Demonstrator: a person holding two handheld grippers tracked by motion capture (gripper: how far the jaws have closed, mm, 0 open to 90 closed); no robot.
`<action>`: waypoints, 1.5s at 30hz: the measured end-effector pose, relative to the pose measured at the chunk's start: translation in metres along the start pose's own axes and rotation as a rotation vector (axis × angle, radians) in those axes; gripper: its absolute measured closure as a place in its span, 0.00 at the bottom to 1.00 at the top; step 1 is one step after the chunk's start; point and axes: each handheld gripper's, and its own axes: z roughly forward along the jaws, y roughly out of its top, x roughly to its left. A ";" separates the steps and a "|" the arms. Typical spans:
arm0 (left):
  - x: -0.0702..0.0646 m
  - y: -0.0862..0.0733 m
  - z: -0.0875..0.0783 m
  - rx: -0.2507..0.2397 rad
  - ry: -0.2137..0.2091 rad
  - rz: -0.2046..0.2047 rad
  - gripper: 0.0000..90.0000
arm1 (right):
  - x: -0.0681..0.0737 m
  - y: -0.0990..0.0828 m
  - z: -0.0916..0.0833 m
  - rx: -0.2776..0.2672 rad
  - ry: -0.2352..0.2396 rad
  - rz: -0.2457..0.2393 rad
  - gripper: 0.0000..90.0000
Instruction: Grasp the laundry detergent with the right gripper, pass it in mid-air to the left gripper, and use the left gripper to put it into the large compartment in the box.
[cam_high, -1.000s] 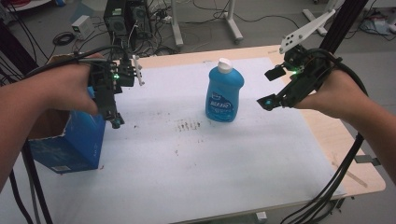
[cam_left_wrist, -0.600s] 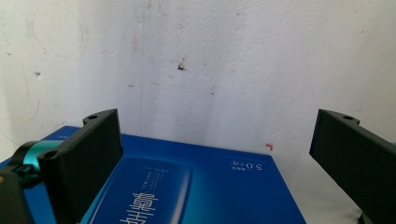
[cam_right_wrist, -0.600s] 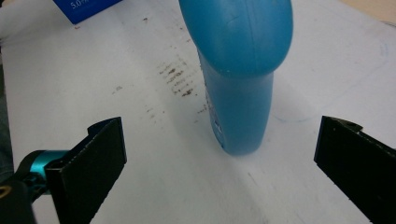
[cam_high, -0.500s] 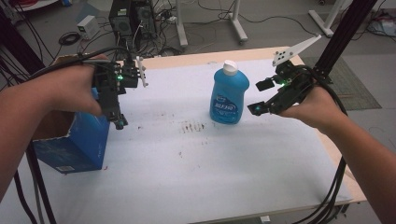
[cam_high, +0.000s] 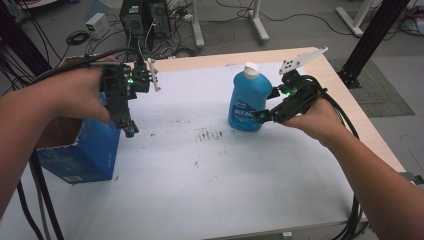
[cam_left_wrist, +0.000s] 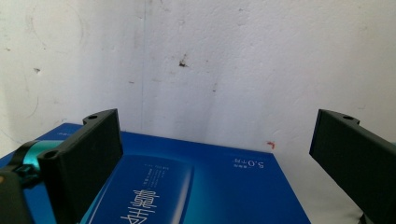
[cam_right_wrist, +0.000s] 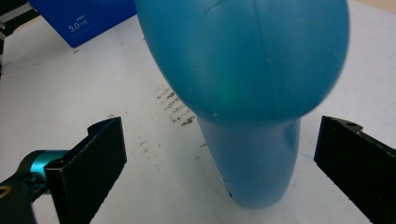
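A blue detergent bottle (cam_high: 248, 102) with a white cap (cam_high: 251, 69) stands upright at the table's right middle. My right gripper (cam_high: 265, 106) reaches it from the right, open. In the right gripper view the bottle (cam_right_wrist: 252, 84) sits between the wide-apart jaws of the right gripper (cam_right_wrist: 222, 123), touching neither. My left gripper (cam_high: 128, 128) points down over the right edge of a blue carton (cam_high: 82, 150) at the table's left. The left gripper (cam_left_wrist: 217, 121) is open in its own view, with the carton's printed face (cam_left_wrist: 187, 191) below the jaws.
The white table cover (cam_high: 210, 180) bears dark scuff marks (cam_high: 210, 134) left of the bottle. Bare wood shows along the table's right edge (cam_high: 367, 125). Cables trail from both grippers. Computer cases (cam_high: 145, 17) and stand legs sit on the floor beyond.
My right gripper has moved left up to the bottle, so its jaws now flank it. The left gripper has stayed over the carton.
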 end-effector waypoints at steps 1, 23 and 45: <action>0.000 0.000 0.000 0.000 0.000 -0.006 0.03 | 0.000 0.000 0.001 -0.003 0.000 0.000 0.01; 0.000 -0.004 -0.001 -0.003 0.003 -0.006 0.03 | -0.001 -0.002 0.029 -0.095 -0.004 0.013 0.05; 0.001 -0.003 0.000 -0.001 0.002 -0.002 0.03 | -0.002 -0.006 0.031 -0.128 -0.068 -0.014 0.28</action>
